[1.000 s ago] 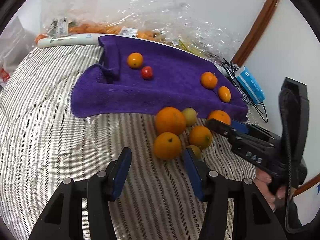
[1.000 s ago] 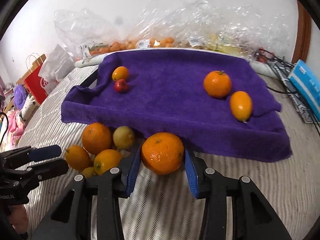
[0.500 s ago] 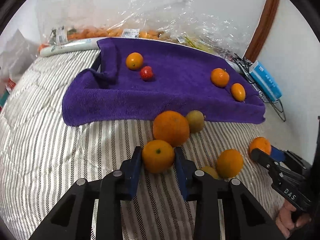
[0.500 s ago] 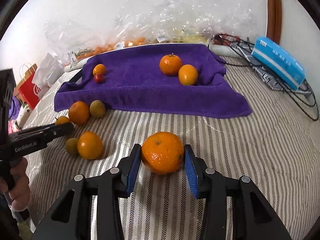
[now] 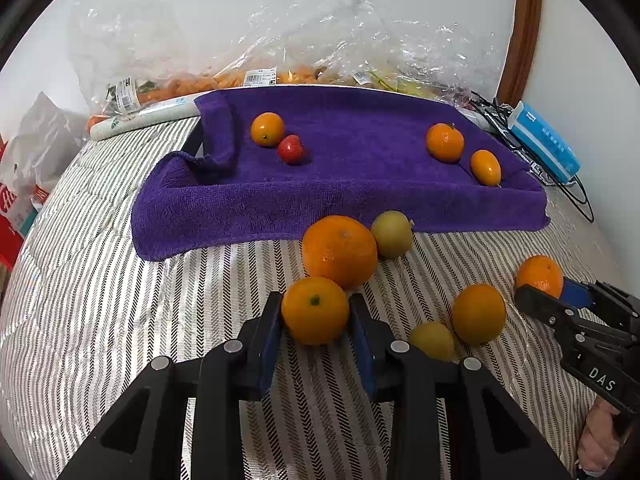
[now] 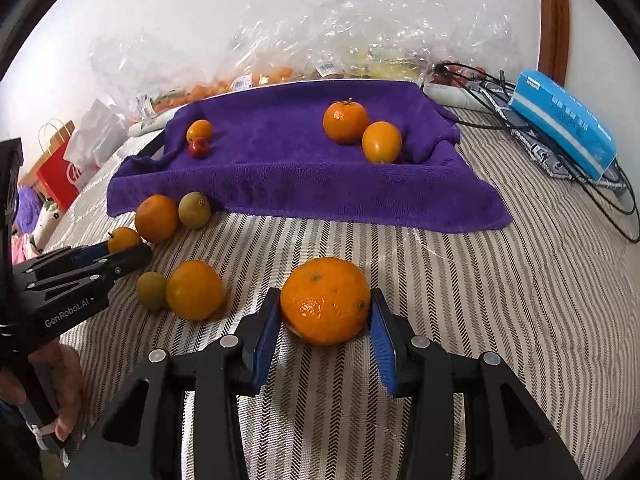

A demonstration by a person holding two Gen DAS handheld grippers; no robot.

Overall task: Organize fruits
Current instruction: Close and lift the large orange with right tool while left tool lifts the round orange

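My left gripper [image 5: 316, 300] is shut on a small orange [image 5: 315, 310] that rests on the striped bedspread [image 5: 120, 300]. Just behind it lie a big orange [image 5: 339, 251] and a greenish fruit [image 5: 391, 234]. To their right are another orange [image 5: 479, 314] and a small yellow-green fruit [image 5: 431, 340]. My right gripper [image 6: 325, 296] is shut on a large orange [image 6: 325, 300] low over the bedspread. The purple towel [image 5: 360, 140] beyond holds an orange [image 5: 267, 129] and a red fruit [image 5: 291, 149] at its left. A tangerine [image 5: 445, 142] and an oval orange fruit [image 5: 485, 167] sit at its right.
Crinkled plastic bags [image 5: 280, 52] of produce line the wall behind the towel. A blue box [image 6: 564, 124] and black cables [image 6: 600, 192] lie at the right. A red paper bag [image 6: 60, 168] stands off the left edge. A hand [image 6: 56, 392] holds the left gripper's handle.
My left gripper moved forward and closed on the small orange. My right gripper carried its large orange back from the towel's front edge and to the right.
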